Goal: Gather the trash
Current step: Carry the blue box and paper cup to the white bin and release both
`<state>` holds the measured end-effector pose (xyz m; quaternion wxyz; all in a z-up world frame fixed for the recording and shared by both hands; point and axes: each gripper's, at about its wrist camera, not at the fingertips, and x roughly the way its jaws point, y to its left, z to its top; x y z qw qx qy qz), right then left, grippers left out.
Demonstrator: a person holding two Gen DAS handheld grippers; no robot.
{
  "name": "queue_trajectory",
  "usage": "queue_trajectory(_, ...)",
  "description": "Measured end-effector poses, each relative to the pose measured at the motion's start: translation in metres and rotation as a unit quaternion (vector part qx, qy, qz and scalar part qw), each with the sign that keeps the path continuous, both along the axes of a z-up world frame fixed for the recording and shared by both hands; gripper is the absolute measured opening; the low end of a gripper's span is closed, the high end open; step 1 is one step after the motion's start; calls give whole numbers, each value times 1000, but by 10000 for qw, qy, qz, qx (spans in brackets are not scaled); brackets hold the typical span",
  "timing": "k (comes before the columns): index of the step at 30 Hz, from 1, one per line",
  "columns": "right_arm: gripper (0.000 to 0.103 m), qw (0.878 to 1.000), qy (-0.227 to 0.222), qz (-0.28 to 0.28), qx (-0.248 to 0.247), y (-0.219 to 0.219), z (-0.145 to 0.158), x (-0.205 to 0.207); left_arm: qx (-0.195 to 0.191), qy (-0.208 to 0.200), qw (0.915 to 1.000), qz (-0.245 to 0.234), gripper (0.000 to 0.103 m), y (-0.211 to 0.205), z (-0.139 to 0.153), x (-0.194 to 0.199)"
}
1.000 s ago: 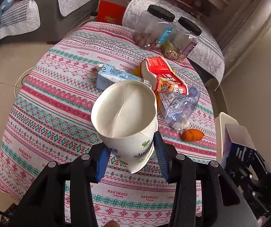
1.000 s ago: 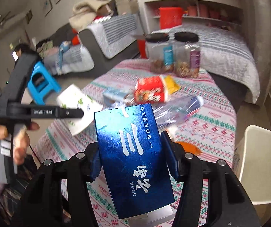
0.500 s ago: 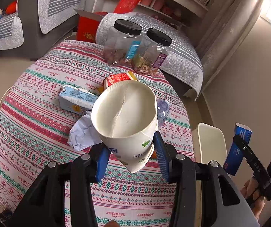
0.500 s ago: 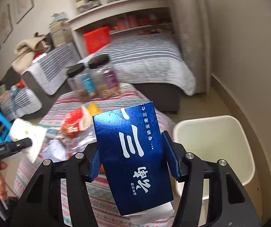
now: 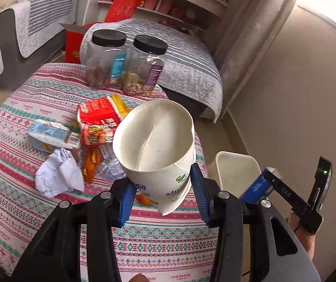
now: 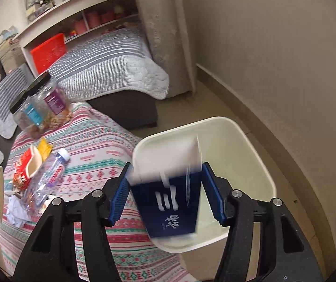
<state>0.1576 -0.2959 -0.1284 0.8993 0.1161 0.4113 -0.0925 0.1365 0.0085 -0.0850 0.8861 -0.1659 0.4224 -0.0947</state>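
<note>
Fingers spread, blue box loose between them over bin; left gripper pinches cup.

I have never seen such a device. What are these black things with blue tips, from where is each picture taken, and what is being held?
There is no robot. A person holds one tool in each hand. Each tool has two jaws with blue pads and a wide-angle camera looking along them.

The left tool's picture shows the left gripper shut on a paper cup above a table with a patterned cloth. On it lie a red packet, a light blue carton, crumpled paper and two jars.

The right tool's picture shows the right gripper over a white bin. The blue box between its jaws is blurred and seems to be dropping in, so the jaws look open.
</note>
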Motion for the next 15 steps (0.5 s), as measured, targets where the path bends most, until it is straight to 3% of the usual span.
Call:
queue_trajectory(9, 85, 9959, -387, -771, 258, -64, 30, -37, -149, 50, 9958, -901, 45, -107, -7, 16)
queue_trajectory(15, 91, 9880, -640, -1283, 581, -103, 44, -68, -156, 318, 9897, -1386, 45, -186, -29, 27)
